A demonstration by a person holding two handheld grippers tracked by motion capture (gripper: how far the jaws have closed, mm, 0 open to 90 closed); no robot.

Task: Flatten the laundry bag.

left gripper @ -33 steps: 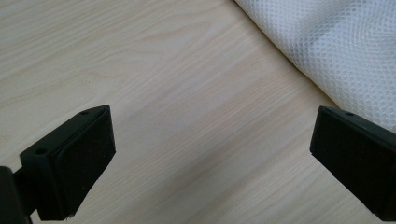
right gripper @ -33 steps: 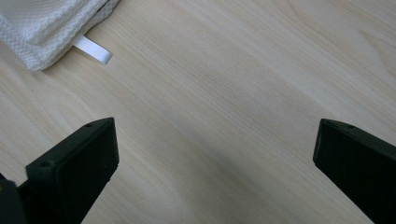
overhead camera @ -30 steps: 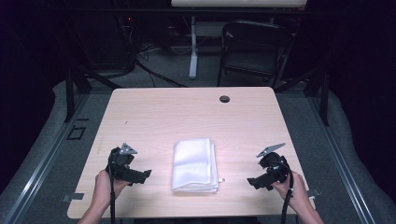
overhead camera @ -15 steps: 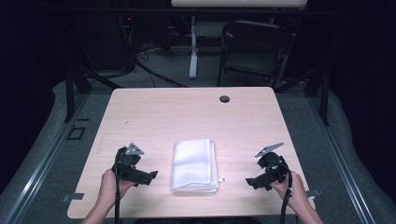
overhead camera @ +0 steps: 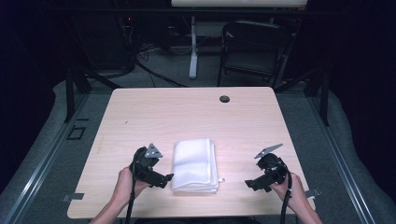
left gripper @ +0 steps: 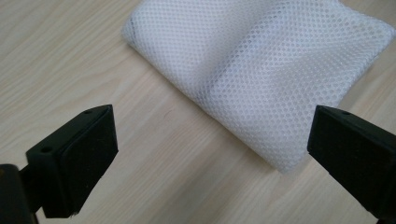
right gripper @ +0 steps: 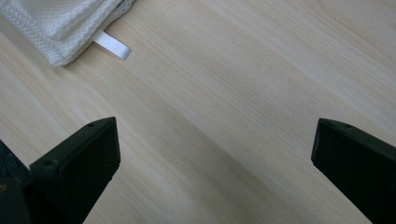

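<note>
Two tongs (overhead camera: 169,177) (overhead camera: 247,183) flanking folded cloth (overhead camera: 195,164)

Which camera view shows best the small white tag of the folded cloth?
The right gripper view: the tag lies flat on the table, sticking out from the corner of the cloth, large and sharp. In the high view it is a tiny white speck at the cloth's near right corner. The left gripper view gives the cloth's mesh surface instead.

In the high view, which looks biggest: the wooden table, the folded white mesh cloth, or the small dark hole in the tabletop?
1. Light wooden table
2. Folded white mesh cloth
3. Small dark round hole, though it lies farther from the camera.
</note>
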